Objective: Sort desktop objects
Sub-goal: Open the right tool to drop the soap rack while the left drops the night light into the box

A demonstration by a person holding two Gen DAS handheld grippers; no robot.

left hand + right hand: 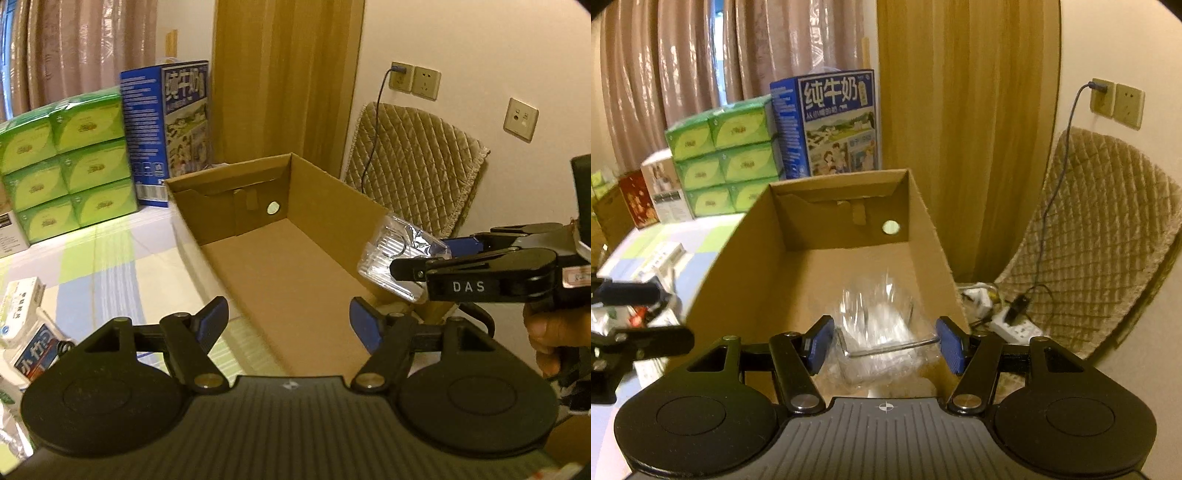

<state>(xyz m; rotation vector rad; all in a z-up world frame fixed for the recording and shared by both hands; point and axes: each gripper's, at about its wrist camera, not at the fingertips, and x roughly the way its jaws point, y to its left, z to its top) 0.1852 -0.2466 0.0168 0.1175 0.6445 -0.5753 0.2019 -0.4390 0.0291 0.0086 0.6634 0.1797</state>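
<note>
In the left wrist view the left gripper [289,317] fills the bottom of the frame with its blue-padded fingers [213,318] spread apart and nothing between them, aimed at the bare floor of the open cardboard box [236,184] in the centre. At the right edge of this view the right gripper [397,258] comes in sideways, a person's hand [550,332] wrapped around its handle, and a clear plastic package [391,254] sits at its tip over the box's right wall. The right wrist view shows what that side view hides: the package [882,332], blurred, lies between the right gripper's [884,343] blue fingers [951,343] above the near end of the box [753,258]. Its right edge seems to meet the right pad, while a sliver of gap shows at the left pad, so the fingers look loosened and not pressing. Only the right wrist view shows the power strip [1015,325] and cable on the floor at lower right, beside the quilted chair [1108,240]. Only the left wrist view shows the small white and blue packets [26,325] at lower left on the worktop [110,258]. Both views show the stacked green boxes [66,162] and the blue milk carton [170,129] behind the box, in front of the curtain [74,48].
</note>
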